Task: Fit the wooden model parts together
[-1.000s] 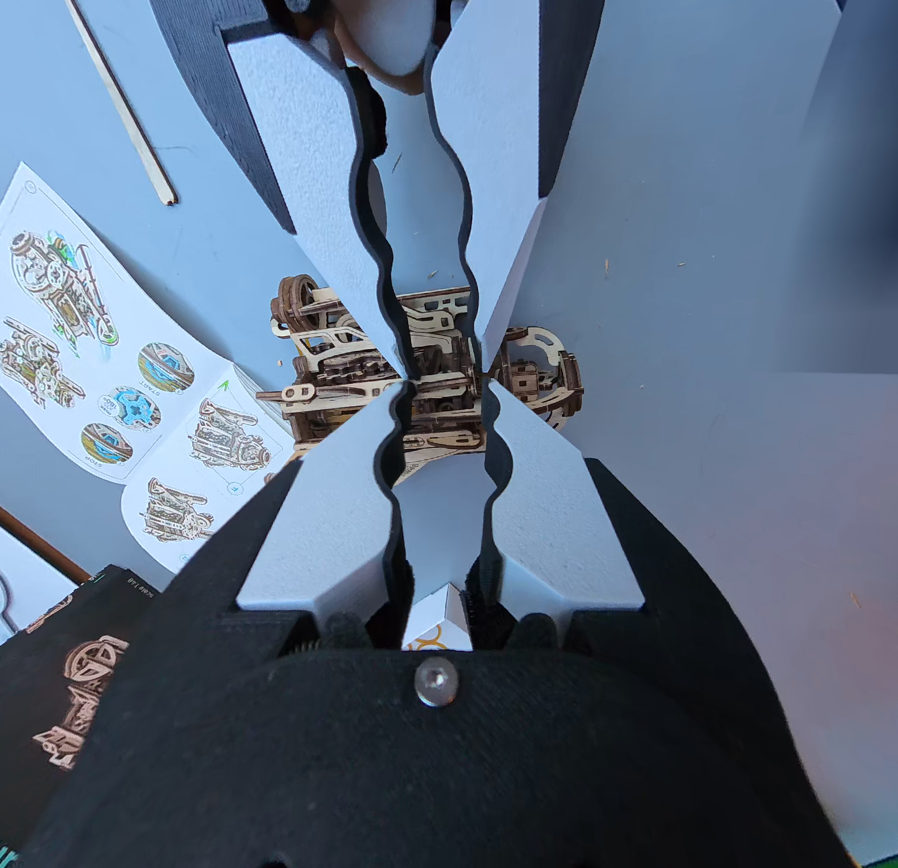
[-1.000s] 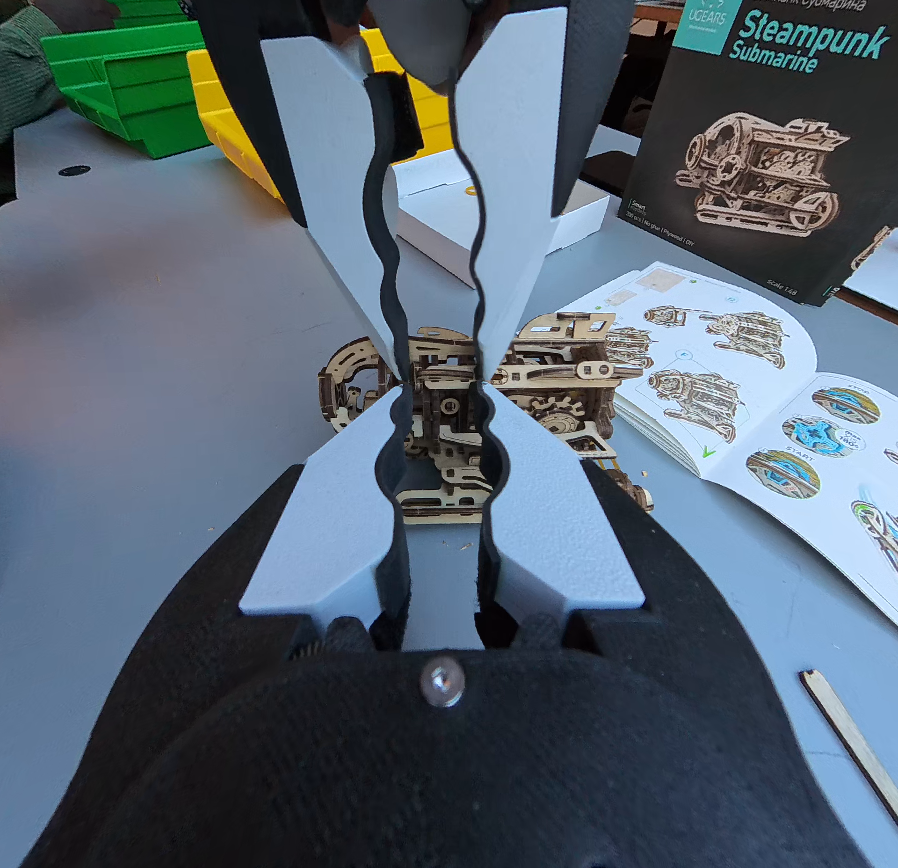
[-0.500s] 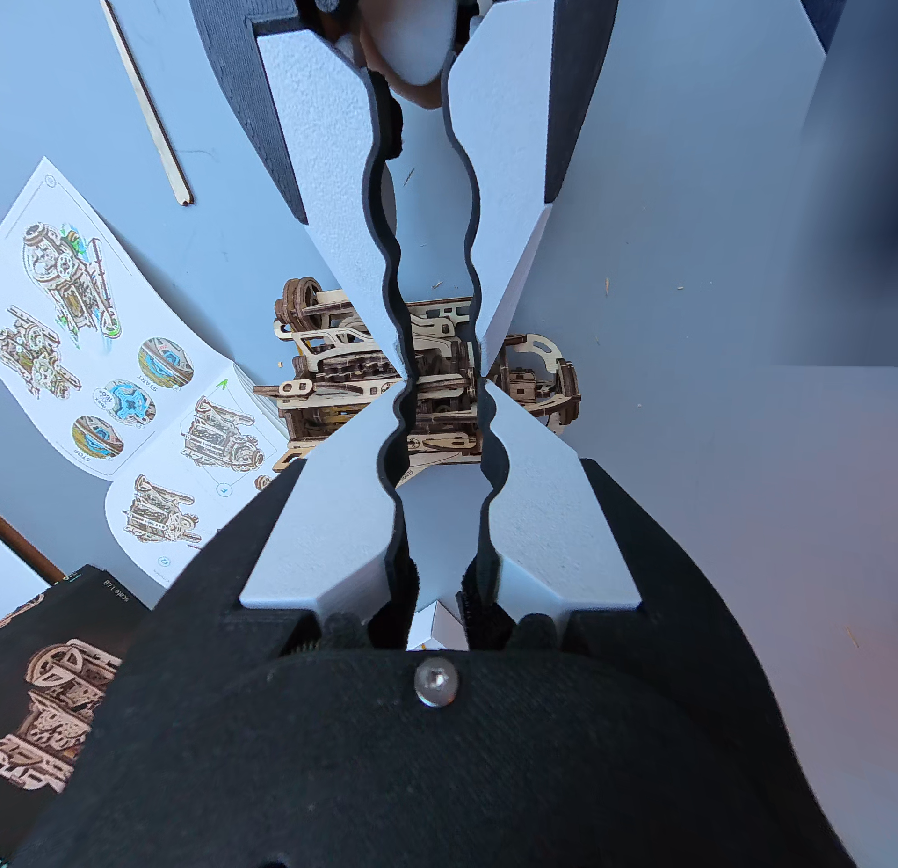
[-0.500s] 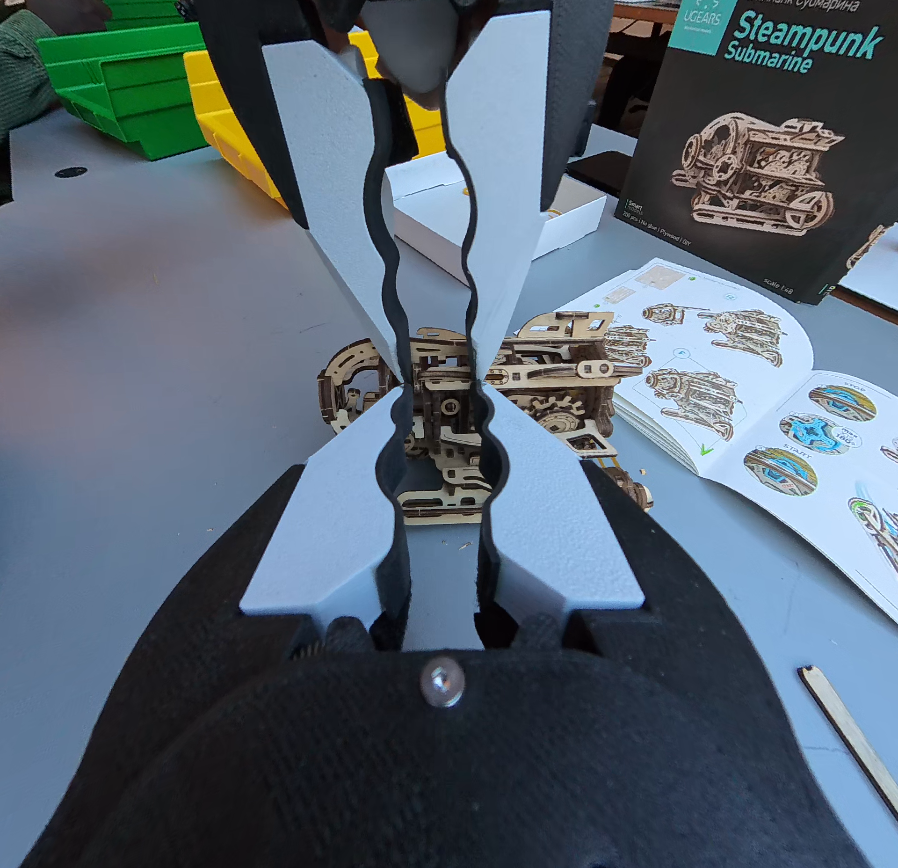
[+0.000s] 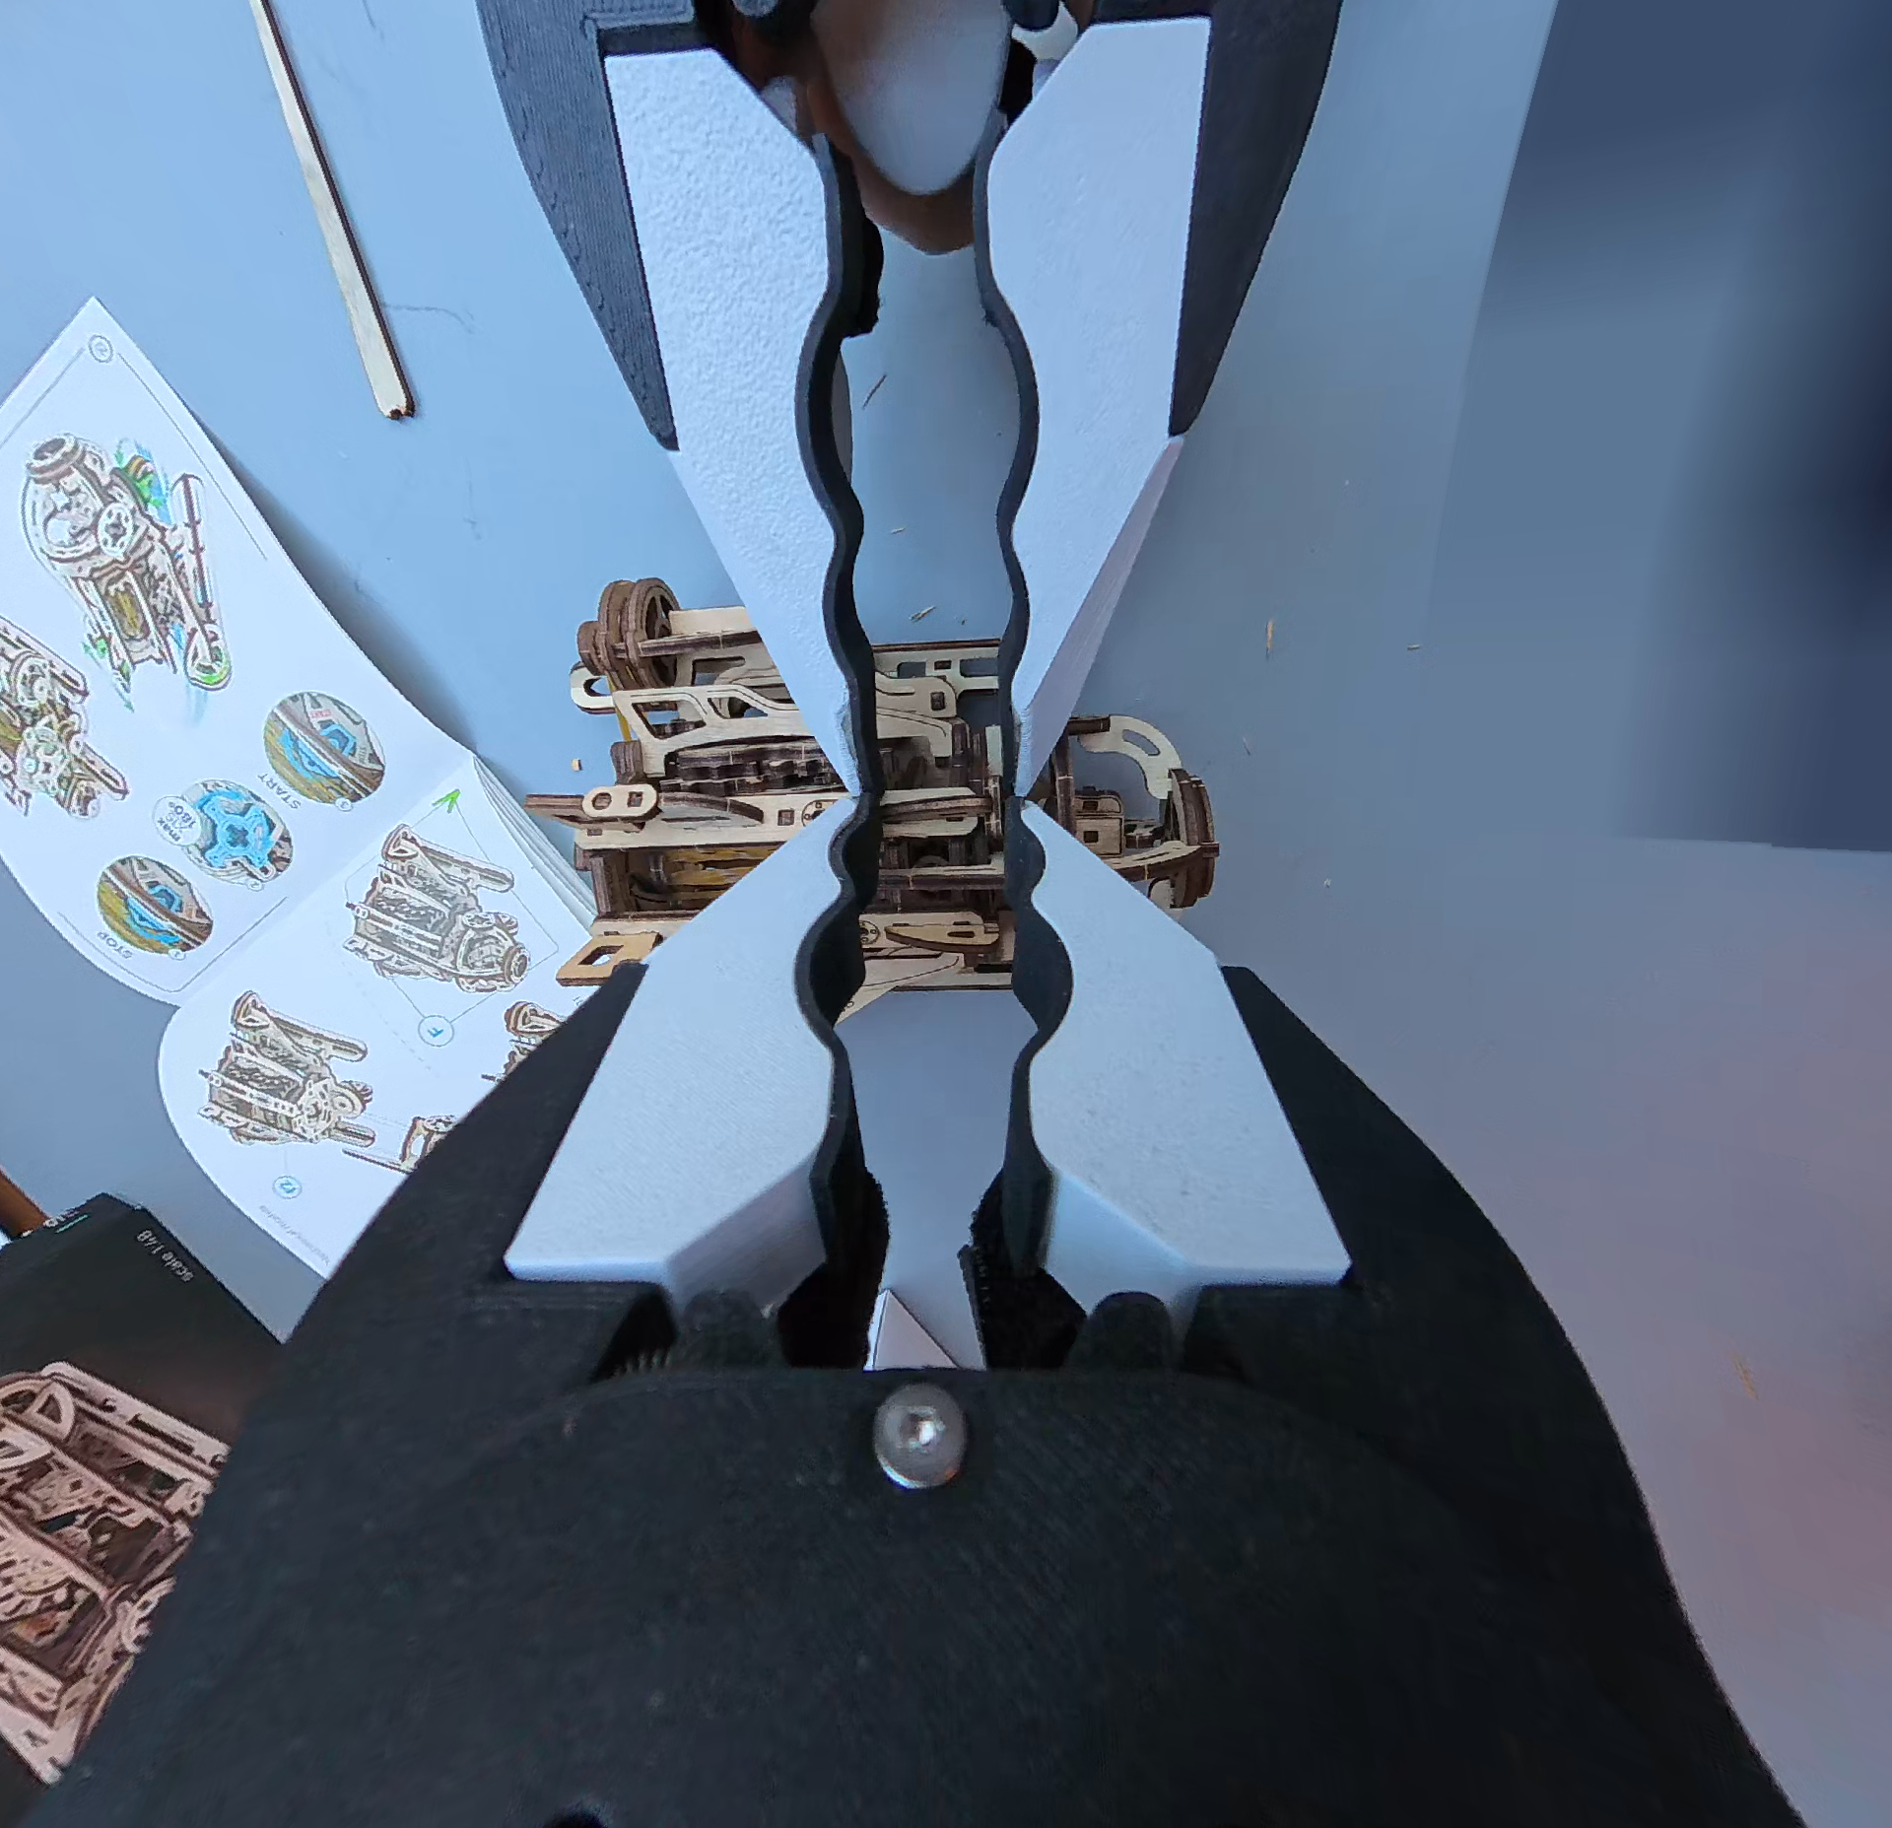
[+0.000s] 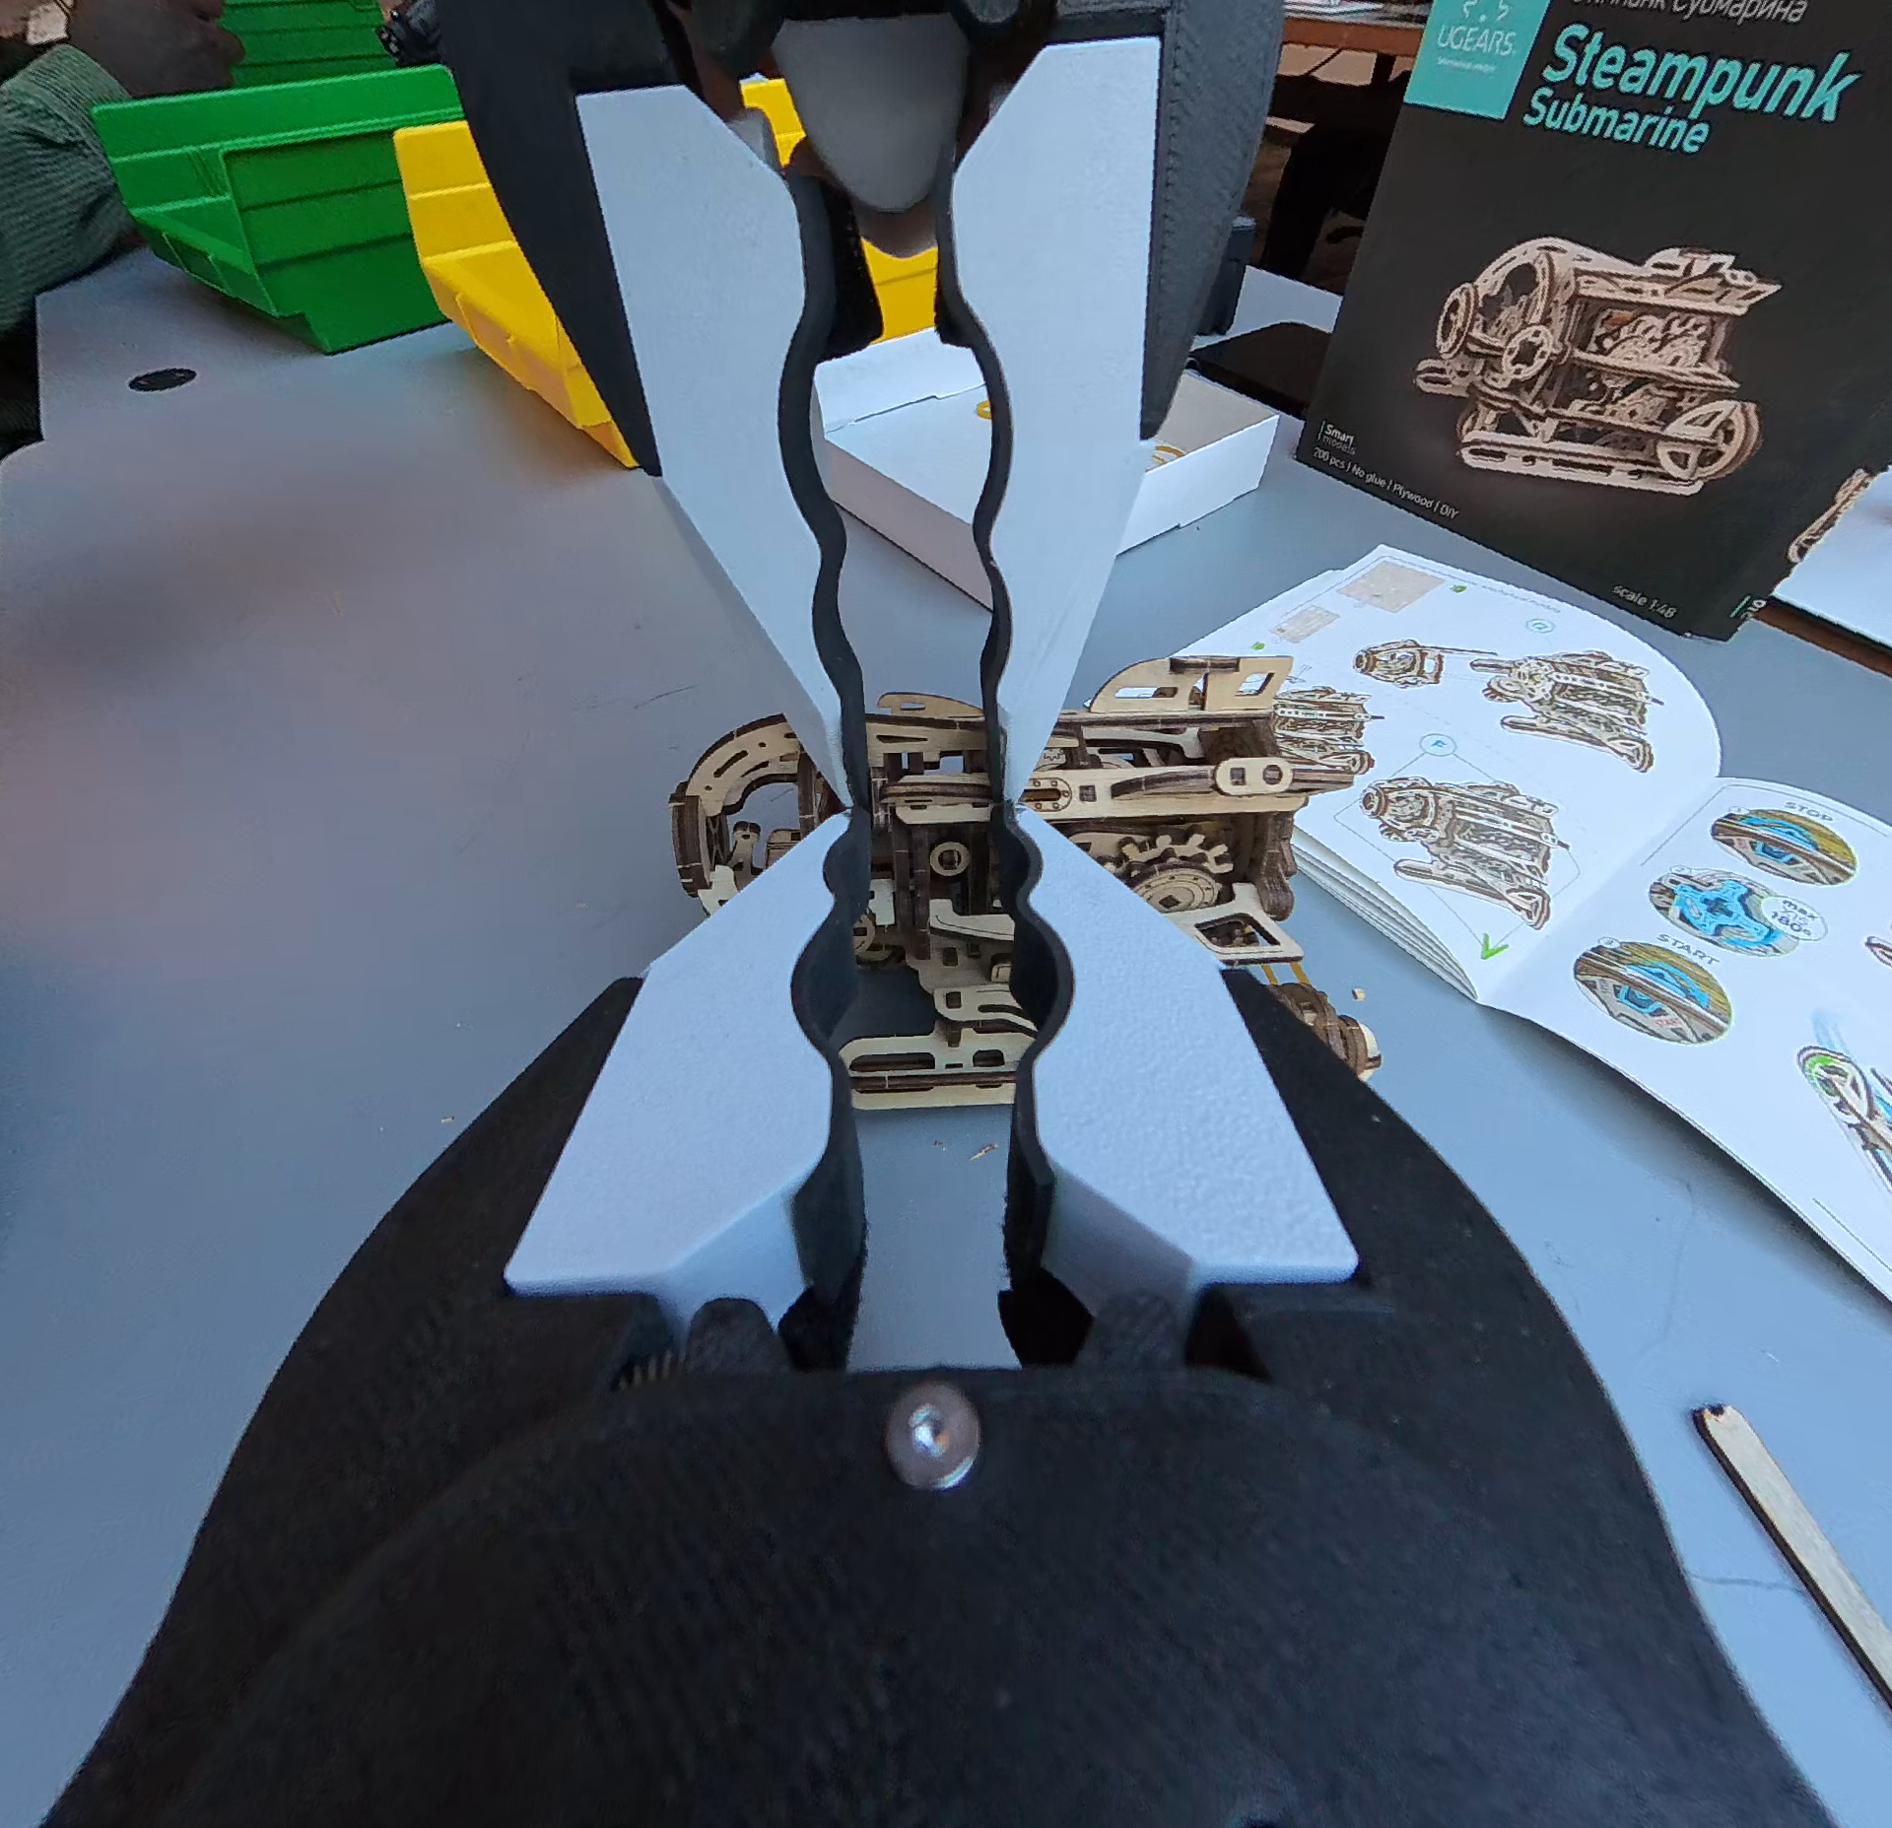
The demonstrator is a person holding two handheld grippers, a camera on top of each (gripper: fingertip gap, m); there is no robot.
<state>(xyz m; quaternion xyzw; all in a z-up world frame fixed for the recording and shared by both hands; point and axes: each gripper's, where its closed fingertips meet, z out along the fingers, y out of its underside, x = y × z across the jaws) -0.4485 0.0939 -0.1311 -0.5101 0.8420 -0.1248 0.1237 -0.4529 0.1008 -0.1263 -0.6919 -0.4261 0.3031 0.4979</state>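
Left hand-held gripper (image 5: 937, 801) and right hand-held gripper (image 6: 927, 806), jaws apart and empty, face each other over the wooden model (image 6: 1075, 837) on the bench (image 6: 358, 755), apparently positioned for grasping.

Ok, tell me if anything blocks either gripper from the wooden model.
Nothing visible does. The left gripper and right gripper, both open, face the wooden model from opposite sides, tips nearly meeting. The instruction booklet and wooden stick lie aside.

Black hand-held gripper (image 5: 937, 801), pale wavy-edged fingers (image 5: 717, 1093), silver screw (image 5: 918, 1447)
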